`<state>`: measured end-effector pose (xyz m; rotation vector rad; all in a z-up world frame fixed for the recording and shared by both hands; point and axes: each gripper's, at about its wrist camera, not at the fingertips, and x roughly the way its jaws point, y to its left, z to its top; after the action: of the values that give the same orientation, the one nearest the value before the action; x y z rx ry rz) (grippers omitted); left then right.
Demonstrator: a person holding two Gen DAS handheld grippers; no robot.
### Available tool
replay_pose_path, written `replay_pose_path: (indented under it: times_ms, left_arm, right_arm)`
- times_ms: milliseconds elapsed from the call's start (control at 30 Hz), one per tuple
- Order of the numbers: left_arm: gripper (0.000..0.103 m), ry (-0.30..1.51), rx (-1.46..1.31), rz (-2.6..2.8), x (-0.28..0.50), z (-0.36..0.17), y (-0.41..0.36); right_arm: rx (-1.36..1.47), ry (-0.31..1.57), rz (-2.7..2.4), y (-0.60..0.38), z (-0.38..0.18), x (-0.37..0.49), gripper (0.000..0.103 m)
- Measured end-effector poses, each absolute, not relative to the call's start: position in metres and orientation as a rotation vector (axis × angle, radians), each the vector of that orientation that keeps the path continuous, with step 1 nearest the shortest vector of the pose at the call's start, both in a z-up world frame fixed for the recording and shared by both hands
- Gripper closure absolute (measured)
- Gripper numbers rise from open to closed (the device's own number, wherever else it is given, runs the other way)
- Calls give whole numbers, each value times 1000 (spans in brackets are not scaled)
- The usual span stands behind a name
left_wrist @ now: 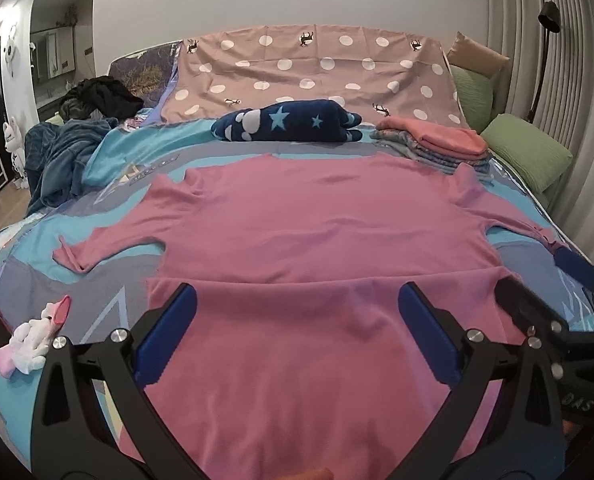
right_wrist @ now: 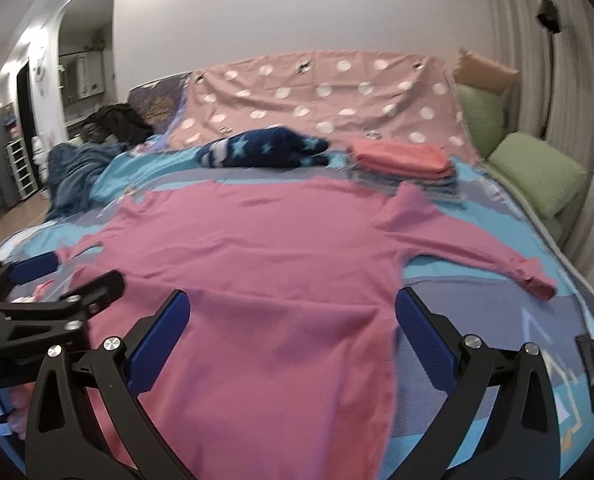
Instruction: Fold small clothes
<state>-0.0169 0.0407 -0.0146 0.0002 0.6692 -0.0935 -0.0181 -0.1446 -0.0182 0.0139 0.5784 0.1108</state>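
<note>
Bed (left_wrist: 109,152) draped in blue patterned sheet, folded stack (left_wrist: 437,144) beyond. Pink shirt (left_wrist: 317,232) spread flat ahead of 2 wide-open grippers, left gripper (left_wrist: 297,320) and right gripper (right_wrist: 293,316) (both empty). Long axis running away from fingertips, sleeves out sideways, hem nearest, roughly equal reach for both.

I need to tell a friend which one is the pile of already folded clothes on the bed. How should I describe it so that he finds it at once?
Start at the pink polka-dot sheet draped at the far end of the bed. Below its right corner, beside the green pillows, lies the pile of folded clothes. It is the only neat stack, topped by a coral piece, whereas the navy star-patterned bundle to its left is a rounded roll.
</note>
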Motion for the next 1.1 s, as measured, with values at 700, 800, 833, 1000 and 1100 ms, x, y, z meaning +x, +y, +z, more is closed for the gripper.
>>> replay_pose_path:
  times_ms: [700, 800, 833, 1000, 1100]
  left_arm:
    - [2, 651, -99, -80, -7, -15, 80]
    - [2, 646, -114, -68, -3, -14, 92]
    - [2, 647, -119, -63, -1, -14, 96]
    - [2, 654, -141, -50, 9, -17, 116]
    - [2, 657, -147, -44, 15, -18, 126]
  right_arm:
    - [54, 661, 55, -146, -17, 5, 1]
    - [4, 618, 49, -138, -11, 5, 1]
    - [-9, 606, 47, -135, -9, 5, 1]
    - [-54, 567, 56, -120, -2, 11, 1]
    - [-67, 565, 59, -112, -2, 18, 1]
